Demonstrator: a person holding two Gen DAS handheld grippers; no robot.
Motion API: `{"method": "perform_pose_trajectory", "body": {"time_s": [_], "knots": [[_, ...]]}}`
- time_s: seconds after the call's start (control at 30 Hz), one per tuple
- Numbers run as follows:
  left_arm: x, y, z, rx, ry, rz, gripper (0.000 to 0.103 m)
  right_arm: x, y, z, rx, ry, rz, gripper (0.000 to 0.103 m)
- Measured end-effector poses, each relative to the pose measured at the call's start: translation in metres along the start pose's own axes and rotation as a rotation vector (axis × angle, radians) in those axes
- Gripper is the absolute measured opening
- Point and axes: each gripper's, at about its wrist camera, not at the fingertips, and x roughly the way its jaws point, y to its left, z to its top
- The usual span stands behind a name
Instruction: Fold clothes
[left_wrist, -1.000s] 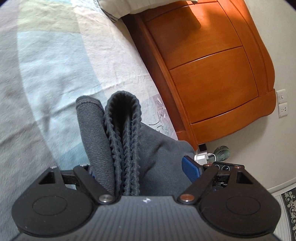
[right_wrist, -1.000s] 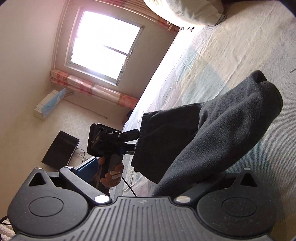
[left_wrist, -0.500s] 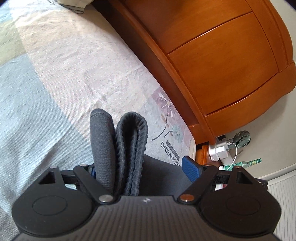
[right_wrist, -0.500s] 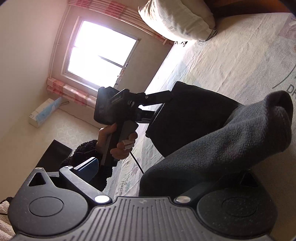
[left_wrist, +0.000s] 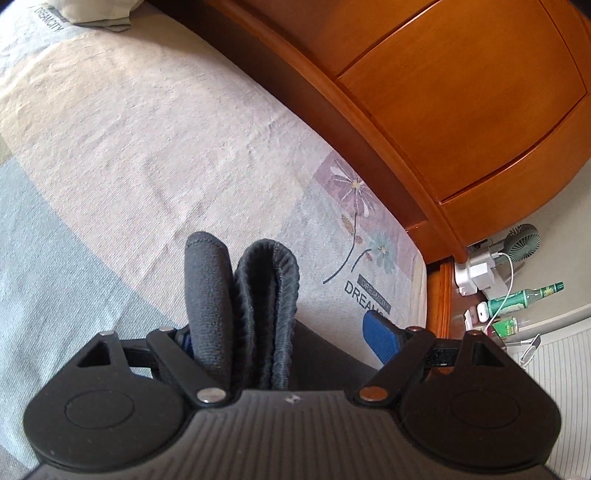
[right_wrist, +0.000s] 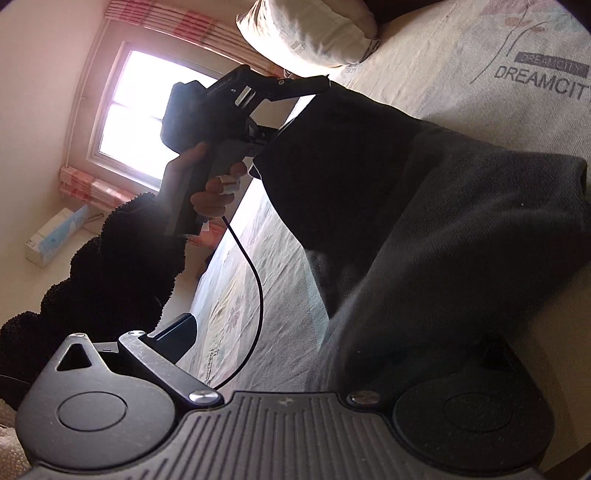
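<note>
Grey-green and beige patchwork bedsheet (left_wrist: 129, 147) fills the left of your left wrist camera, with a pillow (left_wrist: 92, 11) just peeking in at the top corner. Moving in, your left gripper (left_wrist: 280, 328) points down at the bed with its jaws spread wide. The dark grey garment (left_wrist: 258, 295) stands up between them as a doubled ribbed hem, pressed against the left-hand finger. The blue pad (left_wrist: 380, 341) on the other finger sits bare, and a strip of sheet shows between it and the hem. So that's a wide gap, nothing pinched that I can see. Further right comes the orange wooden headboard (left_wrist: 461, 110). Past the bed's corner there's a small fan (left_wrist: 522, 245), a white charger (left_wrist: 476, 275) and a green bottle (left_wrist: 524, 297) down on the floor.

Over to your right wrist camera now! A tissue box (right_wrist: 55, 236) sits low on the far left and a bright window (right_wrist: 147, 110) glares above it. Your fuzzy black sleeve (right_wrist: 110, 277) leads up to the left hand (right_wrist: 207, 184), wrapped round its grip, a black cable (right_wrist: 258, 295) looping down from it. From there the garment stretches across above the sheet and drapes right over your right gripper (right_wrist: 340, 332). Its near finger (right_wrist: 177, 332) stands far out and bare, jaws wide. The other finger is buried under the cloth, so how the cloth hangs on there I can't tell.
</note>
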Motion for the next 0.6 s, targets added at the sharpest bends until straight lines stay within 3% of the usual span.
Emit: {"method": "perform_pose_trajectory", "body": {"time_s": [0.23,0.37,0.47,0.6], "knots": [[-0.039,0.008,0.002,0.002,-0.063,0.088,0.084,-0.008,-0.011,-0.003,-0.006,-0.069,-0.124,0.103],[-0.069,0.007,0.002,0.005,-0.121,0.131,0.084,-0.021,-0.019,0.000,-0.011,-0.163,-0.196,0.103],[-0.083,0.000,-0.004,0.020,-0.156,0.109,0.085,-0.028,-0.019,0.009,-0.026,-0.238,-0.261,0.103],[-0.081,-0.015,-0.019,0.060,-0.143,0.067,0.085,-0.045,-0.009,0.014,-0.094,-0.353,-0.360,0.103]]}}
